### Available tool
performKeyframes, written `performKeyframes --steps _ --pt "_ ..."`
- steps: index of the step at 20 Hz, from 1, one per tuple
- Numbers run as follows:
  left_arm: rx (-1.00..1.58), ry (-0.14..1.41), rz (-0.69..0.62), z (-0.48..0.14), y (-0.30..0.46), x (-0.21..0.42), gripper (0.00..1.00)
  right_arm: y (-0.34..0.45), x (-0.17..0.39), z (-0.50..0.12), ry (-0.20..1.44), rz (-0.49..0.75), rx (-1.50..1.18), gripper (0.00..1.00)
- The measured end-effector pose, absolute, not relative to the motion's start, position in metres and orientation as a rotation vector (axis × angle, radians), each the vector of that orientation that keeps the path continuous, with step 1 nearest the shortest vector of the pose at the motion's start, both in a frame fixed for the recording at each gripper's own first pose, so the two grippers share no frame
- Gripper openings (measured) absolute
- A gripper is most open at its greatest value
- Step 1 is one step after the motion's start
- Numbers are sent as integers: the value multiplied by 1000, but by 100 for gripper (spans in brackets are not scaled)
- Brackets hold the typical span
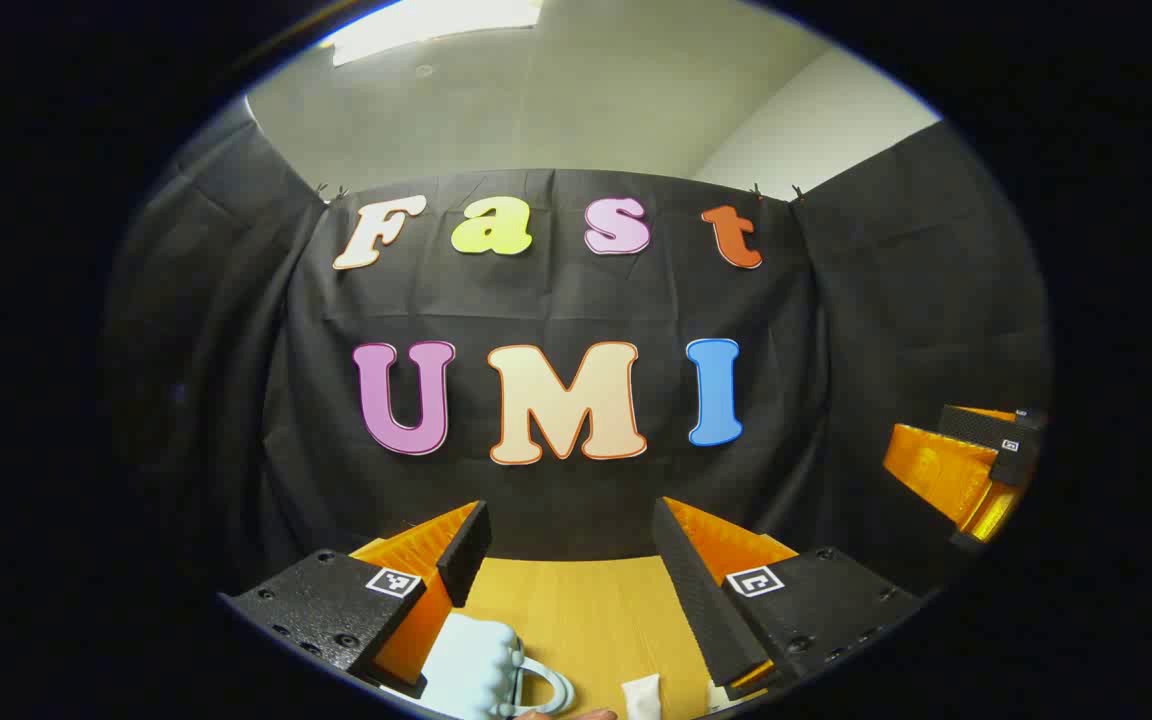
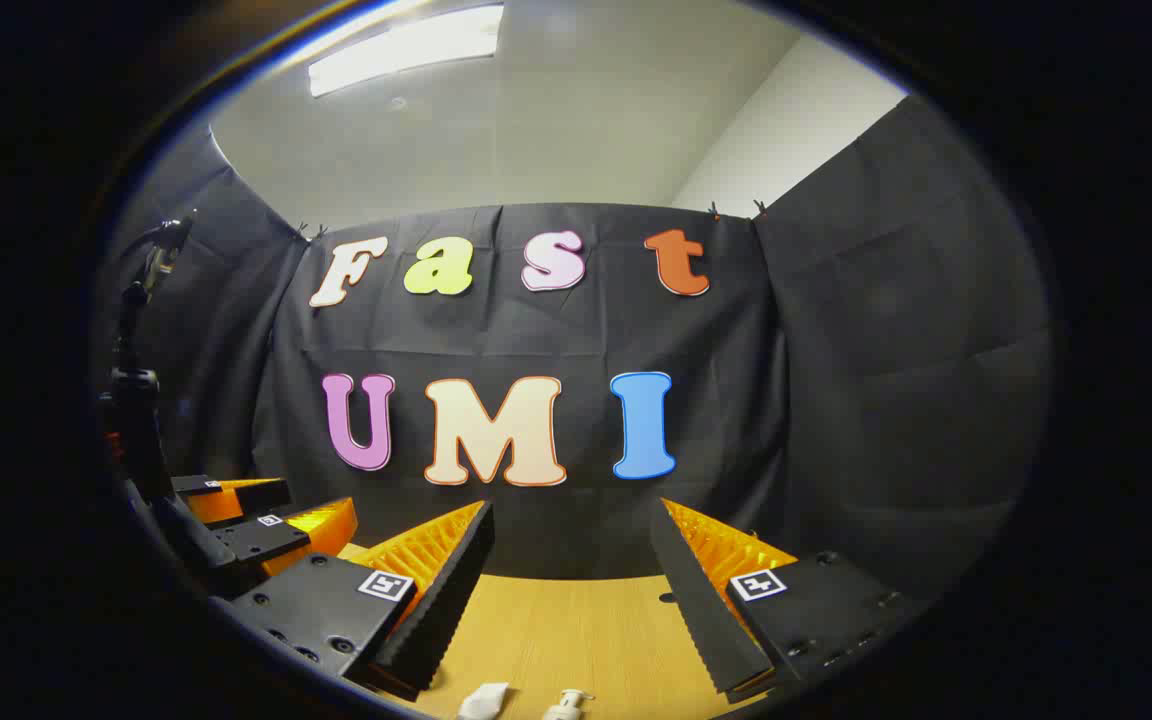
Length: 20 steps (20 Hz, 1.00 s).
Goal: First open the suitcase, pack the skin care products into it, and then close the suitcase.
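Observation:
A small pale-blue ribbed suitcase [image 1: 476, 660] with a loop handle [image 1: 544, 685] lies on the wooden table [image 1: 586, 610], just below my left gripper's left finger. My left gripper [image 1: 571, 525] is held open above the table with nothing between its fingers. A white tube [image 1: 641, 696] lies to the right of the case. In the right gripper view, a white tube [image 2: 484, 700] and a white pump bottle [image 2: 564, 705] lie at the table's near edge. My right gripper [image 2: 572, 520] is open and empty above them.
The black cloth wall closes the table's far side and both flanks. The other gripper shows at the right edge [image 1: 976, 465] of the left gripper view and at the lower left [image 2: 256, 520] of the right gripper view. A dark stand [image 2: 136, 390] rises at the far left.

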<state>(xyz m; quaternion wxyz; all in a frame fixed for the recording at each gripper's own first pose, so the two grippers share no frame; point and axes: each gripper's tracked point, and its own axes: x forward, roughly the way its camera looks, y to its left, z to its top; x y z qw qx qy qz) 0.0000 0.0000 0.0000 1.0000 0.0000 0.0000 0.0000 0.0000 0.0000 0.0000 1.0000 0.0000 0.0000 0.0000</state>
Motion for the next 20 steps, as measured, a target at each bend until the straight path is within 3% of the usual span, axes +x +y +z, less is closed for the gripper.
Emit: performKeyframes --steps 14,20 --pt "65 125 18 -53 6 -12 95 10 22 -25 56 85 6 99" --pt "72 249 -24 -106 -12 -16 96 3 21 -33 78 87 -17 99"
